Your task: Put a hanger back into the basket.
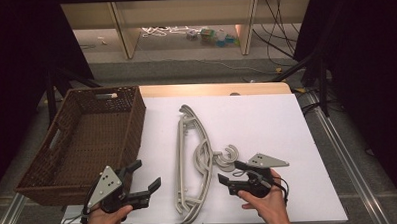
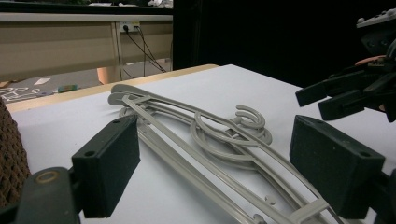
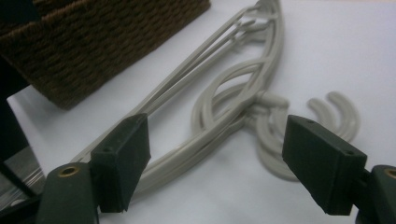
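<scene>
Several grey plastic hangers [image 1: 180, 152] lie stacked along the middle of the white table [image 1: 267, 119], their hooks [image 1: 228, 156] pointing right. My left gripper [image 1: 146, 175] is open near the front edge, just left of the hangers and beside the basket. In the left gripper view, that gripper [image 2: 222, 163] faces the hangers [image 2: 210, 140] with nothing between its jaws. My right gripper [image 1: 229, 172] is open just right of the hangers, below the hooks. In the right gripper view, that gripper [image 3: 223, 158] frames the hangers [image 3: 224, 93] and grips nothing.
An empty brown wicker basket [image 1: 87, 141] stands on the table's left side, also seen as a basket [image 3: 93, 42] in the right gripper view. The right half of the table is bare white. Shelving and cables lie on the floor beyond the far edge.
</scene>
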Tool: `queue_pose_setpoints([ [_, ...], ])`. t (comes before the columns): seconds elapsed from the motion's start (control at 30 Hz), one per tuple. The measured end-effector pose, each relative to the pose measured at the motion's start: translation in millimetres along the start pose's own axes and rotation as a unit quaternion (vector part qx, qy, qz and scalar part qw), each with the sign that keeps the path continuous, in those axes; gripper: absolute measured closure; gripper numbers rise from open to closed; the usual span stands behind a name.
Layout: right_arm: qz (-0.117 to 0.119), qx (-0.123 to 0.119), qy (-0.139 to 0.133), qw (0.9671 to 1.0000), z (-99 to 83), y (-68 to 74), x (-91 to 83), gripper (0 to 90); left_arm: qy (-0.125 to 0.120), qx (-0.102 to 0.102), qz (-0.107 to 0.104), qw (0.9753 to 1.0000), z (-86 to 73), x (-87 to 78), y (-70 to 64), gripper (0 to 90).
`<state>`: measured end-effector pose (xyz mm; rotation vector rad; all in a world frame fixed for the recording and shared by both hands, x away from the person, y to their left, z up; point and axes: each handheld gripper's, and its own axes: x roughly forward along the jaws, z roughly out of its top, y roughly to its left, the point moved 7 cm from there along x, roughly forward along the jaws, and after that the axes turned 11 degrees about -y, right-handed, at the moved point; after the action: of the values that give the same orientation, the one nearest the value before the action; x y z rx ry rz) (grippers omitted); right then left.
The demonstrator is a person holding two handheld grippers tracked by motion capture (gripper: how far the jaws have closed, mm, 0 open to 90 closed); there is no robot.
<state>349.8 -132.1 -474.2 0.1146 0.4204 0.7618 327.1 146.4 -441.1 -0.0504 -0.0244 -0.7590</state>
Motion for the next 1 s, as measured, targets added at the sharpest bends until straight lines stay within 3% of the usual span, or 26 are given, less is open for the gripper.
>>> queue_pose_setpoints([
  [0.03,0.001,-0.001,0.025,0.9997,-3.3,3.2,6.9,27.4,-0.001,-0.001,0.0,1.0,0.2,0.0,-0.2,15.9],
  [0.13,0.002,-0.004,0.024,0.9997,-3.3,4.4,13.6,31.5,0.0,-0.003,-0.001,1.0,0.4,-0.5,-0.2,15.9],
  [0.2,0.001,-0.002,0.05,0.9987,-6.0,4.2,23.0,31.5,-0.002,-0.001,0.0,1.0,1.2,-0.8,0.7,15.9],
  [0.33,0.005,0.007,0.073,0.9973,-10.4,6.9,30.6,33.1,-0.002,0.0,0.0,1.0,1.2,-1.0,0.6,15.9],
  [0.4,0.012,0.012,0.089,0.9959,-14.2,8.2,37.3,38.0,-0.002,0.0,-0.001,1.0,1.1,-0.8,0.4,15.9],
  [0.43,0.013,0.028,0.106,0.9939,-18.6,8.9,45.2,38.1,-0.001,0.001,-0.002,1.0,0.9,-0.9,0.4,15.9],
  [0.53,0.014,0.033,0.117,0.9925,-21.4,6.9,51.5,38.5,-0.002,0.0,-0.002,1.0,1.3,-1.0,0.0,15.9],
  [0.63,0.01,0.053,0.142,0.9884,-26.5,3.0,58.7,38.6,-0.003,-0.001,-0.002,1.0,1.5,-1.4,0.1,15.9],
  [0.7,0.02,0.062,0.152,0.9862,-29.4,2.8,62.0,38.2,-0.004,-0.002,-0.001,1.0,1.8,-1.7,0.4,15.9],
  [0.77,0.023,0.075,0.152,0.9852,-30.8,2.8,64.9,38.8,-0.002,-0.006,-0.001,1.0,1.3,-1.6,0.1,15.9],
  [0.9,0.034,0.087,0.15,0.9842,-35.1,2.3,73.3,48.7,-0.002,0.002,-0.004,1.0,1.6,-1.4,-0.4,16.0],
  [1.0,0.03,0.082,0.151,0.9847,-34.9,-1.8,72.6,55.0,-0.002,-0.002,-0.003,1.0,1.6,-1.7,-0.7,16.0],
])
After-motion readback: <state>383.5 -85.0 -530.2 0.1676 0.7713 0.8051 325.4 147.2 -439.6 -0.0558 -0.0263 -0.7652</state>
